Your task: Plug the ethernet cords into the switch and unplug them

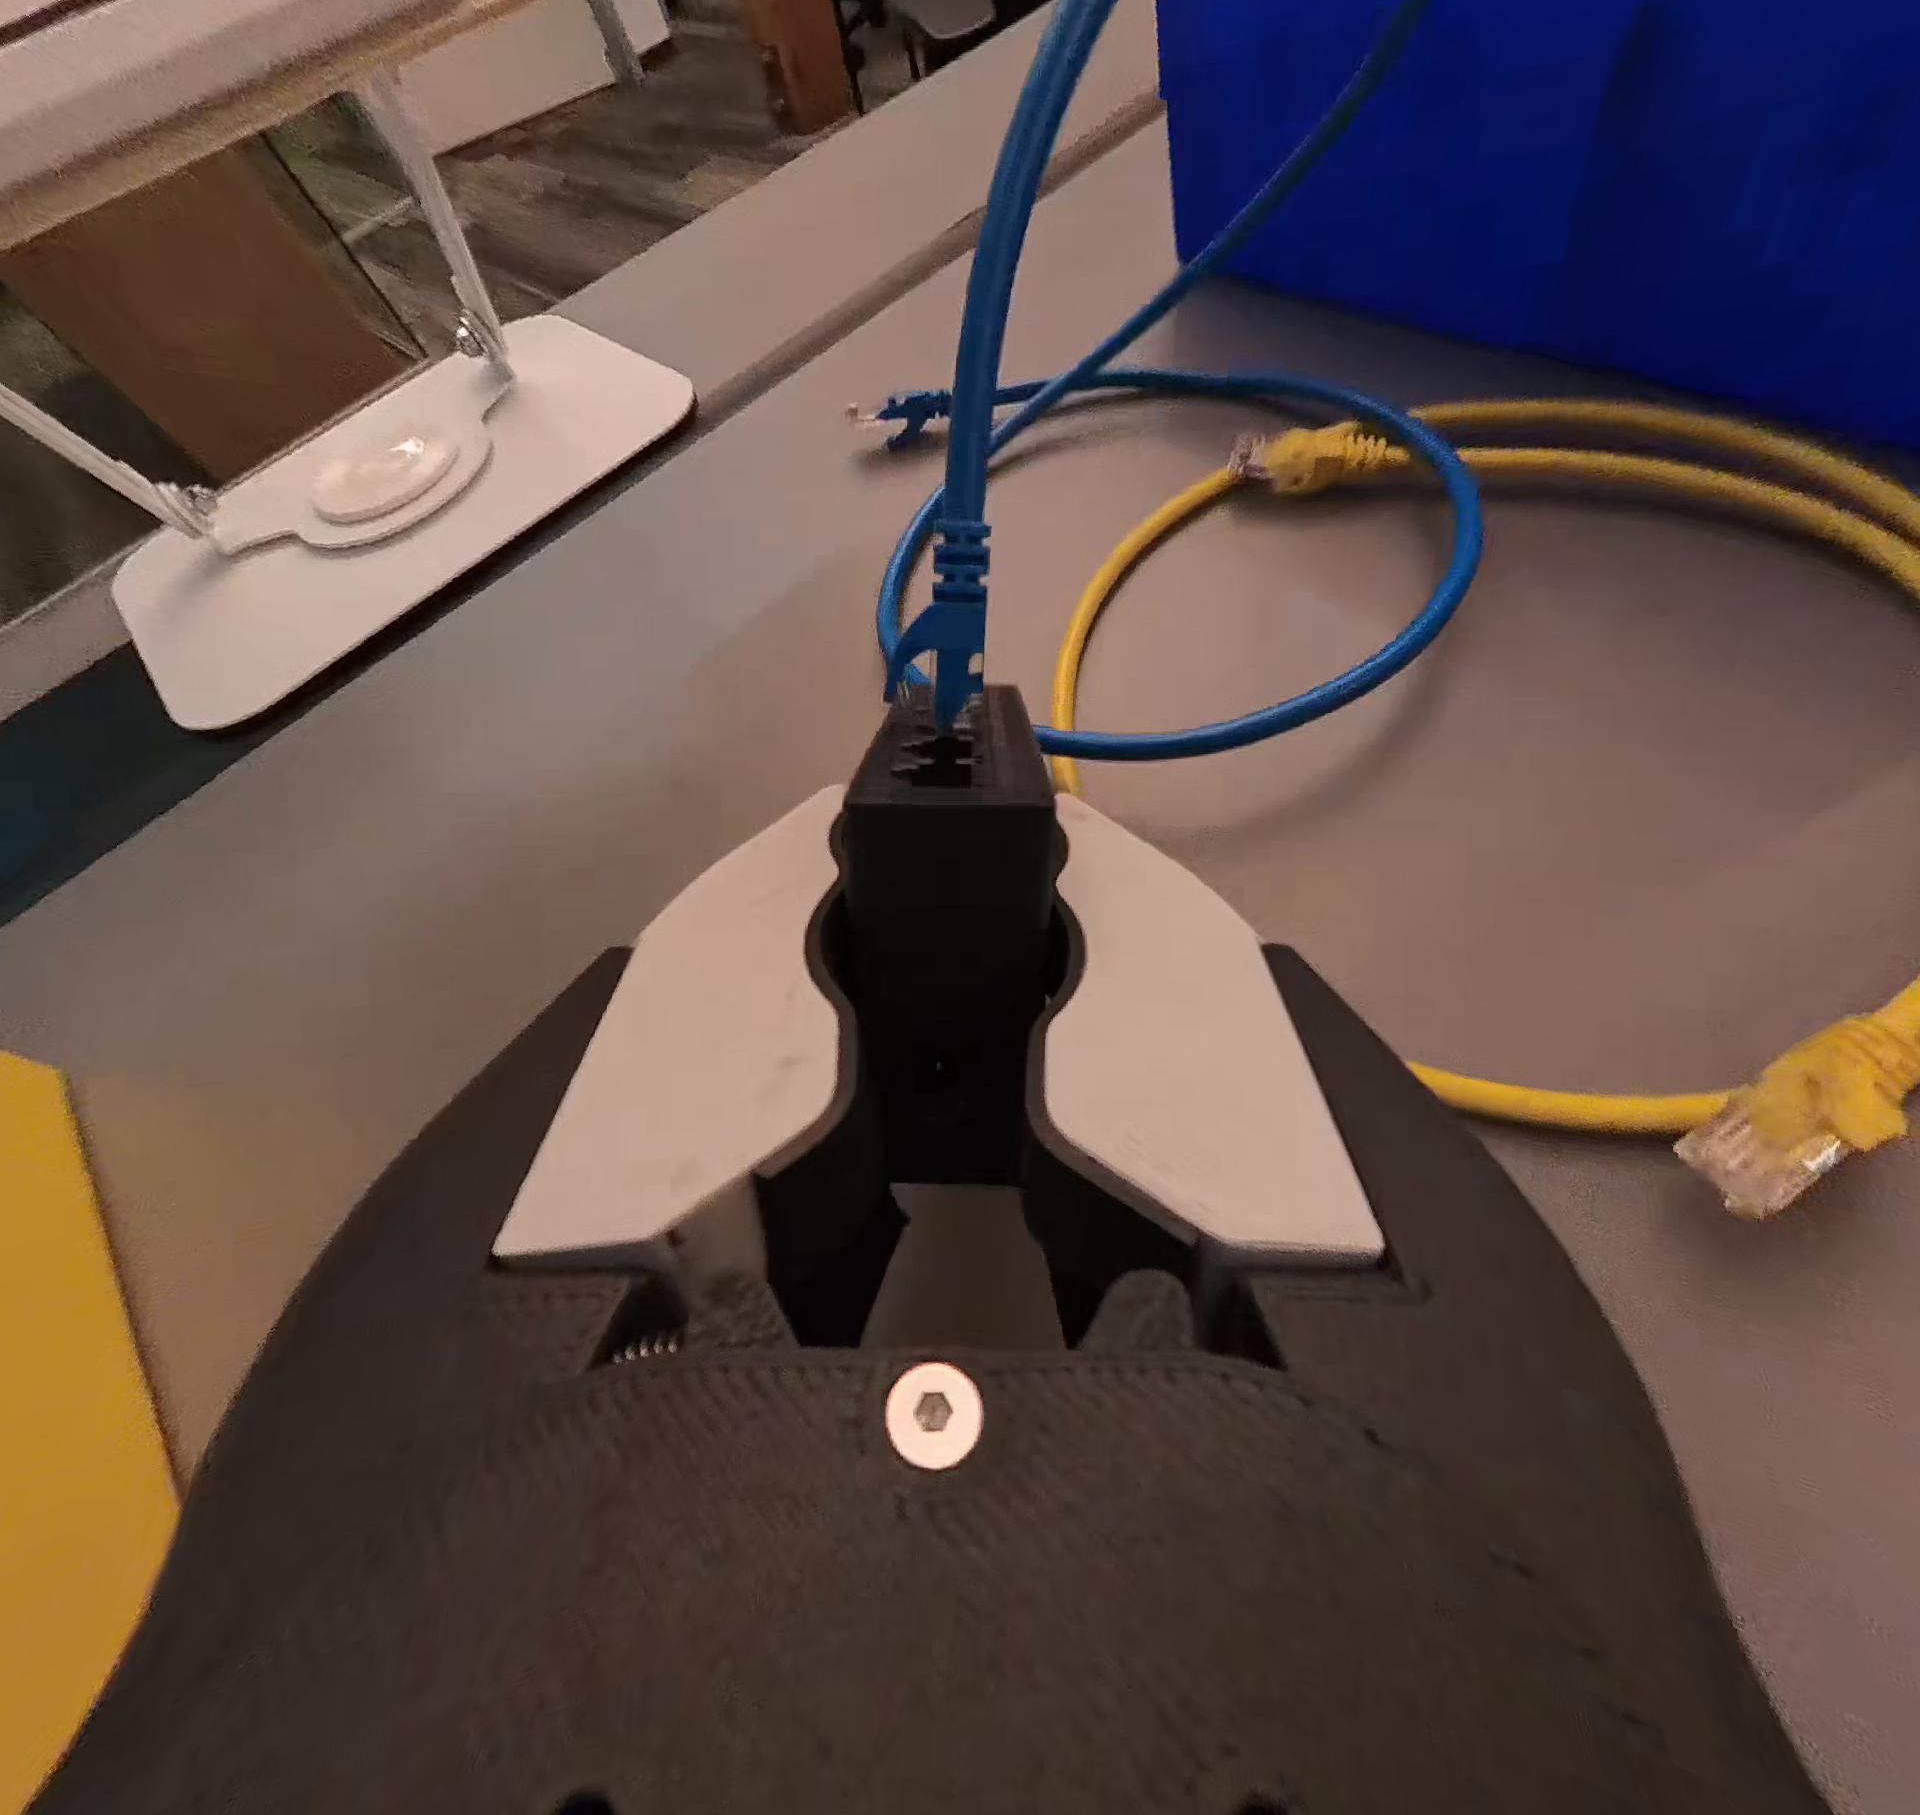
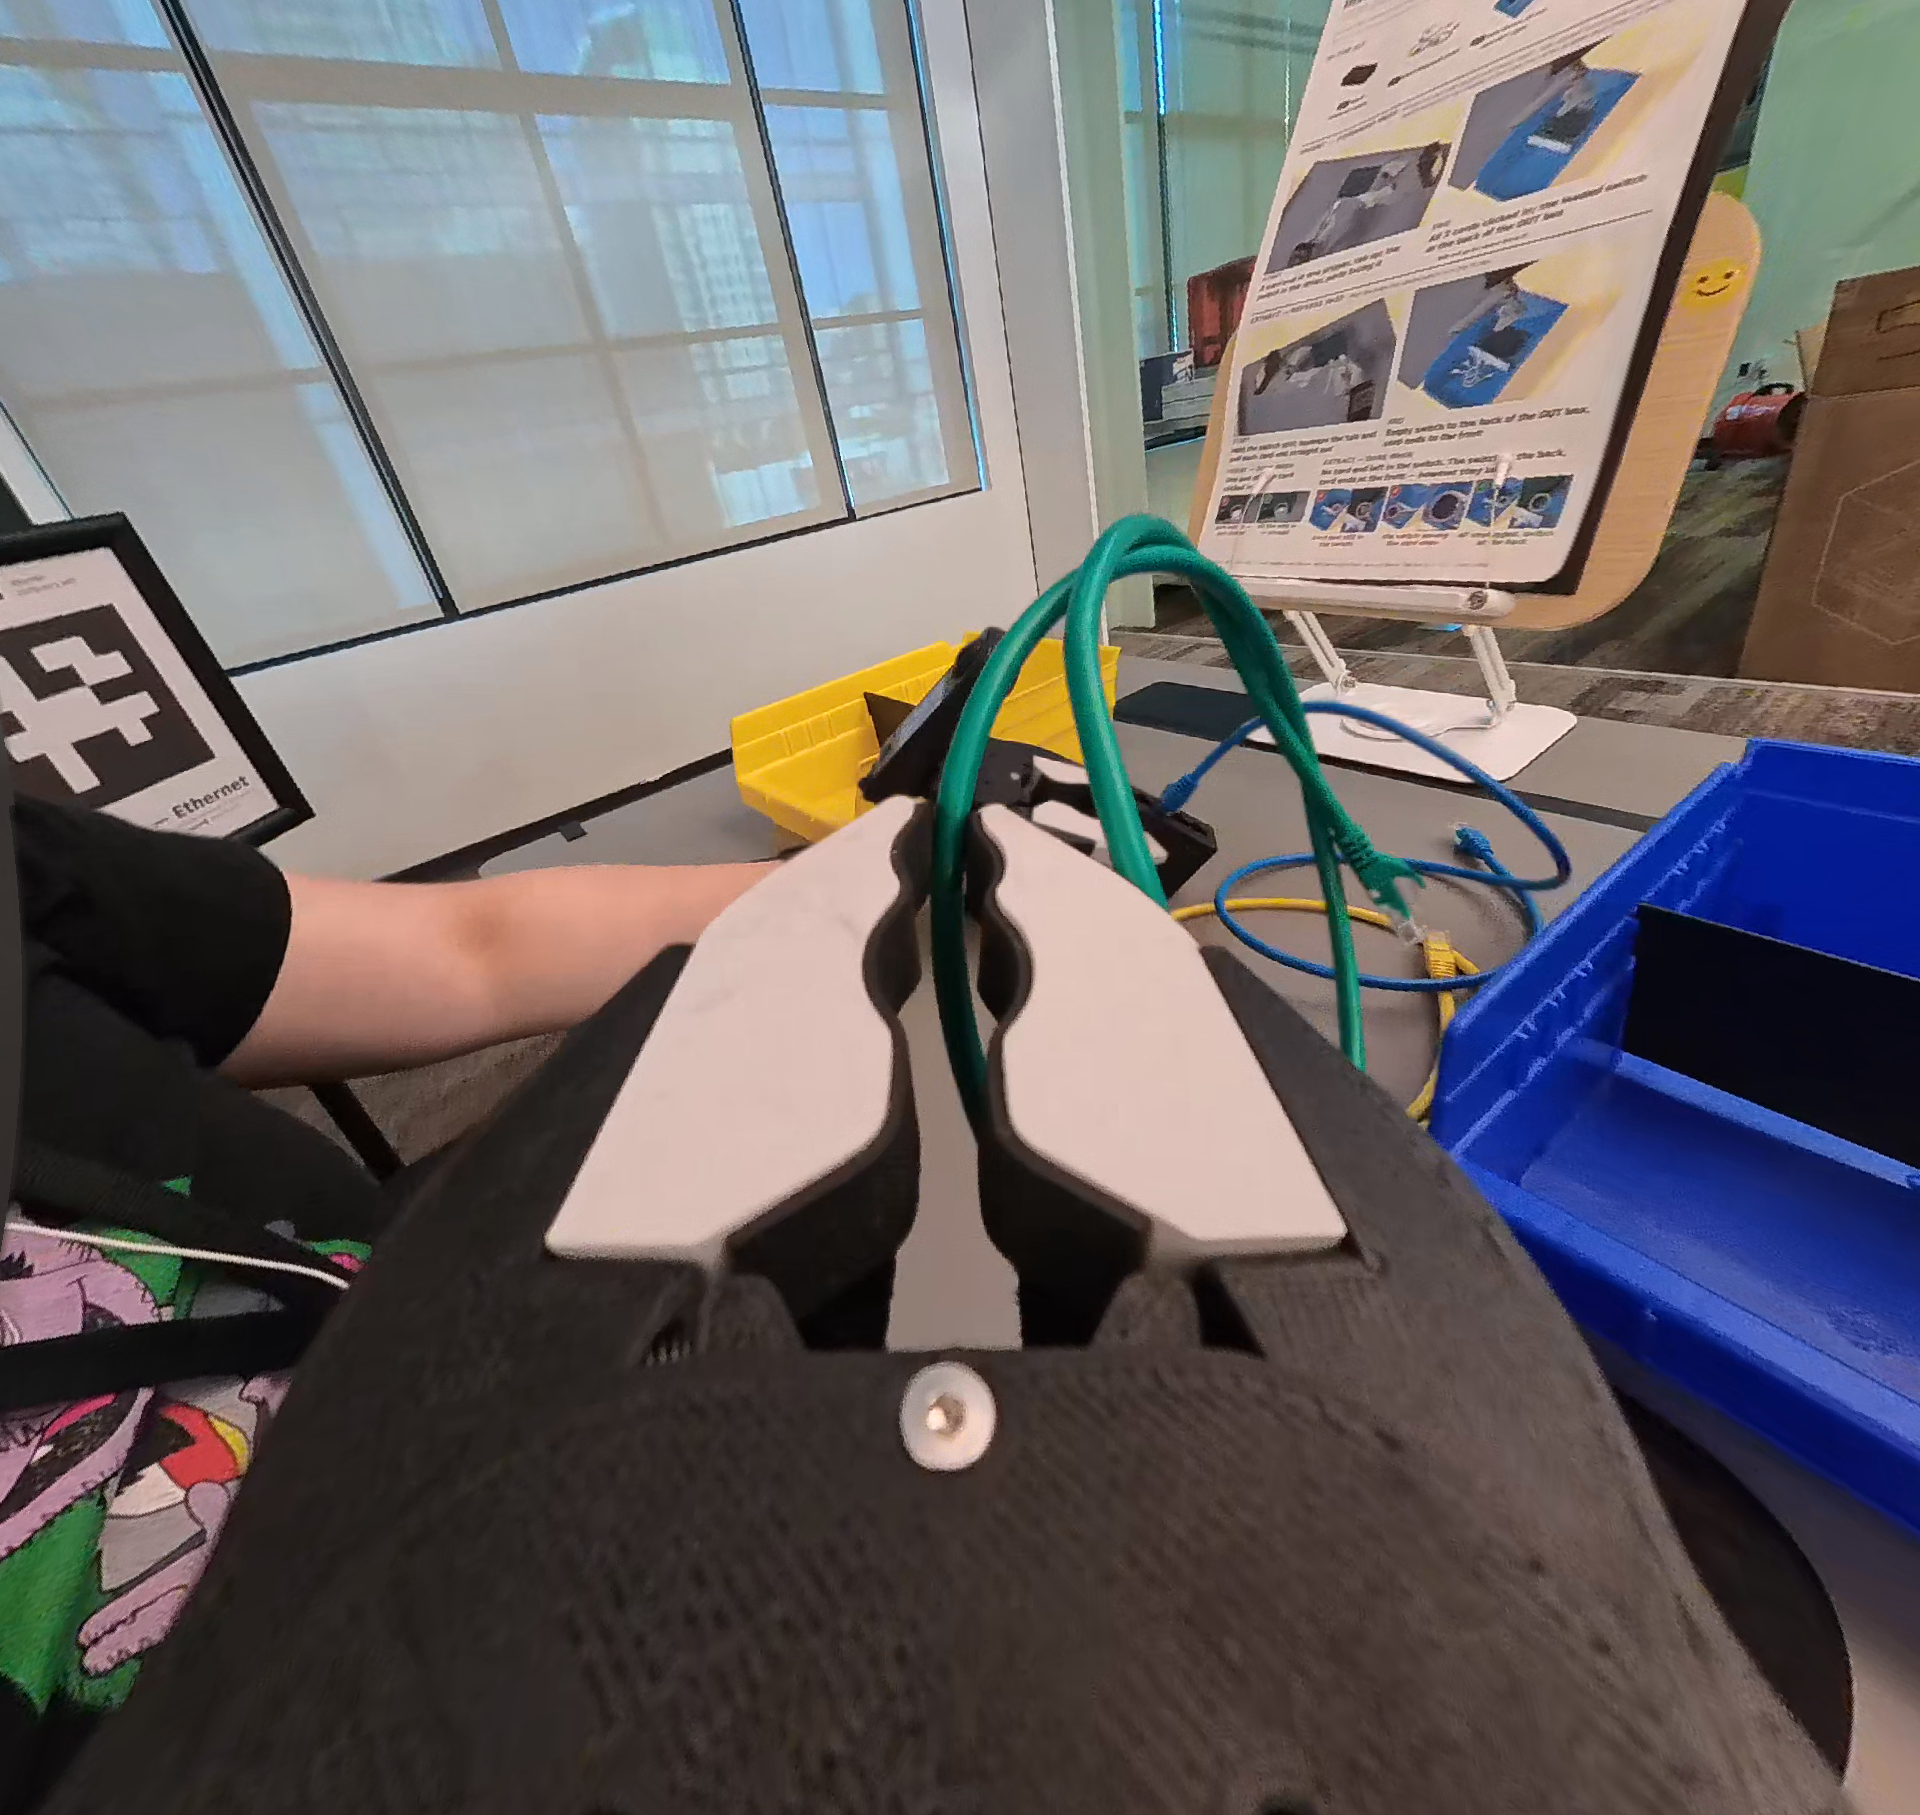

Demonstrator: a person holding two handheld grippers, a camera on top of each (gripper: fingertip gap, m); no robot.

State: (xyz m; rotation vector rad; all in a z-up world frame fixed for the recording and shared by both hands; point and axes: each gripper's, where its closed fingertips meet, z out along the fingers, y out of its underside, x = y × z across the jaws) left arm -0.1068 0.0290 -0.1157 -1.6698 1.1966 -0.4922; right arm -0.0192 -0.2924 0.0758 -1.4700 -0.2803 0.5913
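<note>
My left gripper [image 1: 951,830] is shut on the black switch [image 1: 940,892] and holds it above the grey table, ports facing away. A blue cord's plug [image 1: 961,612] sits in one port. A loose blue plug [image 1: 904,411] and two yellow plugs, one far [image 1: 1309,456] and one near [image 1: 1808,1111], lie on the table. My right gripper [image 2: 951,830] is shut on a green cord [image 2: 1101,602] that loops upward; its plug [image 2: 1371,866] hangs free. The right wrist view shows the left gripper [image 2: 1049,789] with the switch [image 2: 1179,846] just beyond.
A blue bin [image 2: 1621,1090] stands at the right, also in the left wrist view [image 1: 1558,103]. A yellow bin [image 2: 810,737] is behind the grippers. An instruction board on a white stand [image 2: 1455,716] is at the back. A person's arm [image 2: 468,955] reaches in from the left. The gap from one gripper's tips to the other's is roughly 40 cm.
</note>
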